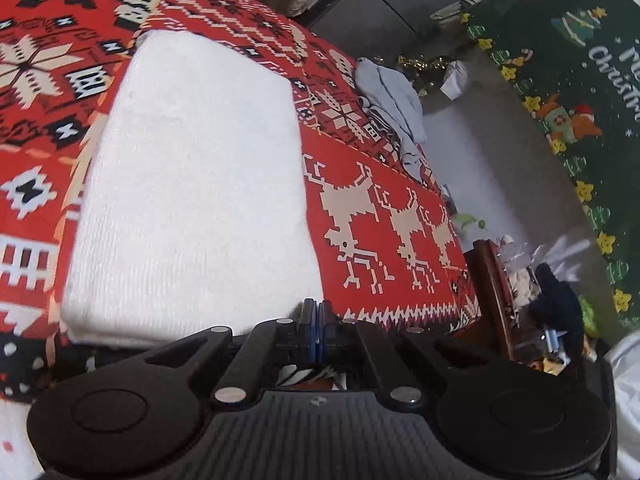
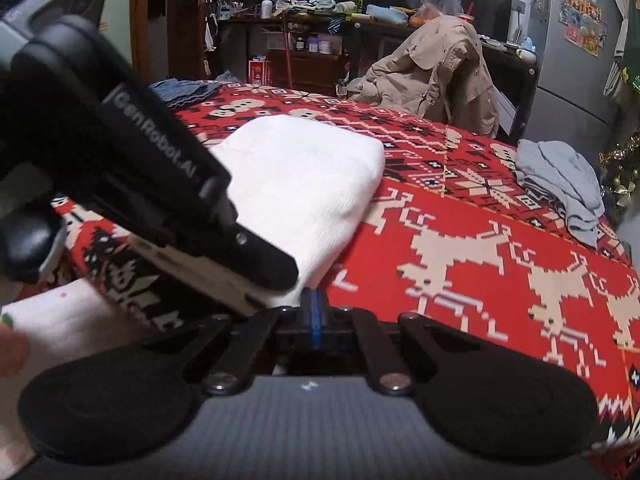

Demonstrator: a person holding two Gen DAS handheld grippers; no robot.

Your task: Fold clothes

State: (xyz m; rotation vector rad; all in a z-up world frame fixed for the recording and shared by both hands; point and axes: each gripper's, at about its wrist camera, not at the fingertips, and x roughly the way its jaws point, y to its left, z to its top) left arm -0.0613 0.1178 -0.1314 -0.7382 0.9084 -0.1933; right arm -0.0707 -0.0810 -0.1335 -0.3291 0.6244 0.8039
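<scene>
Left gripper (image 1: 318, 312) was closed on nothing visible, tips at the near edge of the folded white garment (image 1: 192, 184). Right gripper (image 2: 314, 308) was also closed, at the garment's near right corner, the left one just beside it. Both were equally near. The garment lay on the red patterned cover (image 1: 392, 216), long axis running away from both grippers. 1 grey garment (image 2: 560, 184) lay unfolded, well apart to the right.

A lived-in home, part bedroom and part kitchen. A bed (image 2: 480, 208) under a red reindeer-pattern blanket (image 1: 380, 208) fills the middle. Behind it a beige coat (image 2: 436, 68) hangs over a chair, and a dark, cluttered shelf unit (image 2: 320, 20) carries bottles and boxes. A silver fridge (image 2: 568, 52) covered with magnets stands to the right. A green Christmas mat (image 1: 560, 80) lies on the floor, with gold tinsel (image 2: 620, 168) nearby.
</scene>
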